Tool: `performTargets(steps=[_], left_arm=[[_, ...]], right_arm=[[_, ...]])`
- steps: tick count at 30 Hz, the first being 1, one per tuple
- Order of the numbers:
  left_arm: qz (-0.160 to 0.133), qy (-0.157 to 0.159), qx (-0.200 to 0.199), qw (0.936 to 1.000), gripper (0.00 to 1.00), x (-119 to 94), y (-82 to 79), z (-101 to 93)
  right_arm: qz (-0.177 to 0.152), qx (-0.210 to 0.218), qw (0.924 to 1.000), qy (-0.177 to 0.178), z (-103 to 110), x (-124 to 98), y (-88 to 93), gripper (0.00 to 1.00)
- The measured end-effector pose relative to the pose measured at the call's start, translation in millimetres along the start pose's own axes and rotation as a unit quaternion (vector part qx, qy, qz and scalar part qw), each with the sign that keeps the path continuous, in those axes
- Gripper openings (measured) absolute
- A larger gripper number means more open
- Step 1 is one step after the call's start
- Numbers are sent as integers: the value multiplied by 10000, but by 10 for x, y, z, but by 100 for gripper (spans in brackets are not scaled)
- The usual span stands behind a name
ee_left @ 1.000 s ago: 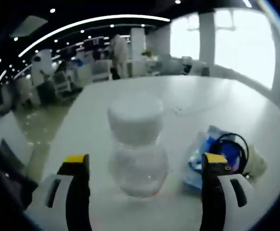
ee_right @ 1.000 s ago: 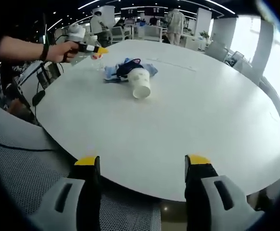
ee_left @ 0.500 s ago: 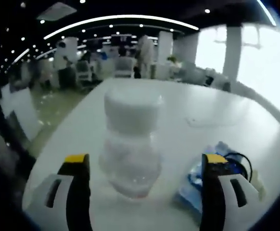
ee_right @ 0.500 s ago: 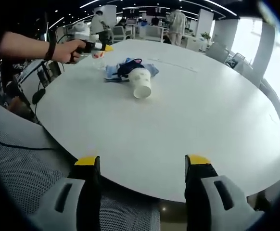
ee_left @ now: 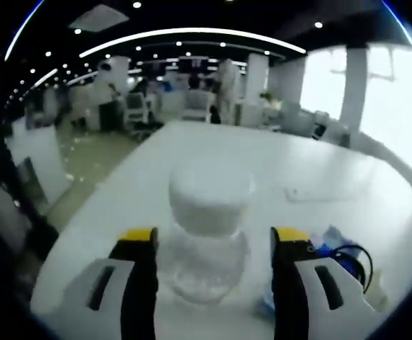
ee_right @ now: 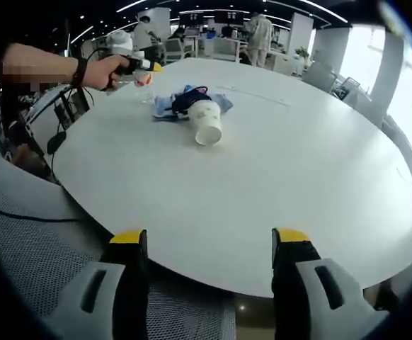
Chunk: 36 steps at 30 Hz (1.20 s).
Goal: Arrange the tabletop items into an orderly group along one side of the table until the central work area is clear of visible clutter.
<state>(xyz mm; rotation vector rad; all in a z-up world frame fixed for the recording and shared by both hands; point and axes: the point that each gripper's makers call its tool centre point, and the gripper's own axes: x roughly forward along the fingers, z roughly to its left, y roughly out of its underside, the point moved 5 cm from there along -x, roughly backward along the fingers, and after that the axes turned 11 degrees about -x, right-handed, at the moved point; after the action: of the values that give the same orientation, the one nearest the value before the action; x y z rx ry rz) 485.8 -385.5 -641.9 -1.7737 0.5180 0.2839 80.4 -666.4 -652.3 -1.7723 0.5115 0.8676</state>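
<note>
The white round surface (ee_right: 277,177) extends ahead of the right gripper (ee_right: 209,244), whose yellow-tipped fingers (ee_right: 129,237) stand wide apart with nothing between them, above the near rim. A mesh chair back (ee_right: 43,262) lies below and left of those fingers.

Far ahead and left of the right fingers, near the far edge of the surface, lies the clutter: a blue cloth bundle (ee_right: 165,105) with a black cord (ee_right: 186,99) on top, and a white paper cup (ee_right: 207,122) on its side touching the bundle's near edge, mouth facing the camera.

In the right gripper view, a hand (ee_right: 105,71) with a dark wristband holds the left gripper (ee_right: 141,65) at a clear bottle (ee_right: 142,79) just beyond the bundle.

In the left gripper view, the clear bottle (ee_left: 206,244) with a white cap (ee_left: 209,198) stands upright on the surface (ee_left: 262,163), directly between the fingers (ee_left: 139,237) of the left gripper (ee_left: 213,237). The fingers sit close at both sides of the bottle body; whether they press on it cannot be told. The blue cloth bundle (ee_left: 330,241) and black cord (ee_left: 351,255) lie just outside the right-hand finger, with the paper cup (ee_left: 379,297) beyond them, partly hidden.
</note>
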Motion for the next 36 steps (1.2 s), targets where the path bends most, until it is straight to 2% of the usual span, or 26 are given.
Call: performTargets(steps=[2,3,9,11,13,16,19,24,29,31,32,33,35,36], left_arm=[[27,-105,35,9999,48,0,-3,56],[59,-16,-41,10000,47,2,3,45],[247,464,349,9980,47,17,-7,21],[372,762,528,9950,47,42,-17,12],[498,1165,671,9897,47,67,-23,-2],[733,1553,957,9805,47,96,-40,34],[855,1792,1120,9737,47,128,-59,58],[940,1970,1322,9669,47,152,-63,58],[871,1834,1122,9727,47,161,-66,67],[736,1778,898,9772,55,163,-81,32],[672,1864,677,9778,61,150,-79,-30],[636,1873,631,9782,63,145,-78,-53],[601,1633,788,9816,68,121,-42,-63],[614,1594,722,9827,71,124,-19,-74]], right_arm=[[-6,27,10000,-9,-1,-2,-1,71],[-8,36,10000,-8,-2,-2,-2,71],[-10,88,10000,-1,-10,-6,4,71],[-10,86,10000,-8,-8,-7,4,71],[-10,85,10000,-11,-7,-8,5,71],[-9,80,10000,-18,-5,-5,5,71],[-10,68,10000,-37,3,-4,4,71],[-12,73,10000,-32,-1,-3,7,71],[-9,82,10000,-23,-9,5,7,71],[-12,84,10000,-14,-13,8,6,71],[-13,88,10000,-11,-15,9,6,71],[-14,90,10000,-9,-16,8,5,71],[-13,108,9999,2,-21,6,6,71],[-13,111,9999,15,-25,5,6,72]])
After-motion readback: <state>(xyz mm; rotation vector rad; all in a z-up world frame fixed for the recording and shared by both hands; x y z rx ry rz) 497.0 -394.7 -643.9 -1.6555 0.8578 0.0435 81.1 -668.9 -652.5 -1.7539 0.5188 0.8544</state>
